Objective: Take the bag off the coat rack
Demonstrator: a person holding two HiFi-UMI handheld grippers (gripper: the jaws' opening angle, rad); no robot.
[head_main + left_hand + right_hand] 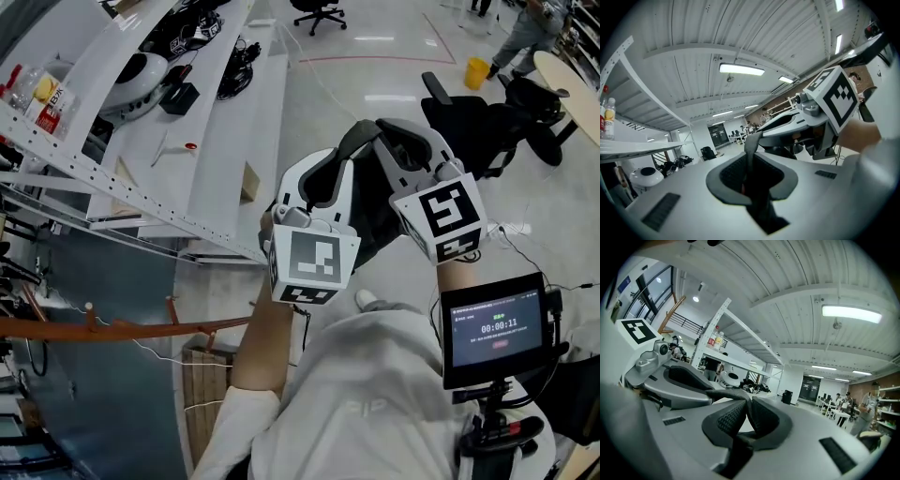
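Both grippers are held up close together in front of my chest. A dark grey bag strap (pixel 753 140) rises from between the left gripper's (pixel 751 157) pads, which are shut on it. The right gripper (pixel 746 416) pinches the same strap (pixel 723 394), which runs left toward the other gripper. From the head view, the left gripper (pixel 354 141) and right gripper (pixel 394 129) sit side by side, with a dark shape (pixel 380 230) between and under them that looks like the bag, mostly hidden. The orange-brown coat rack bar (pixel 141 328) with pegs lies at the lower left, away from both grippers.
White metal shelving (pixel 141 202) with a white helmet-like object (pixel 141 80) and bottles fills the left. A black office chair (pixel 487 131) stands right behind the grippers. A small screen (pixel 494 328) hangs at my chest. A cardboard box (pixel 202 380) sits below the rack, a yellow bin (pixel 476 70) far off.
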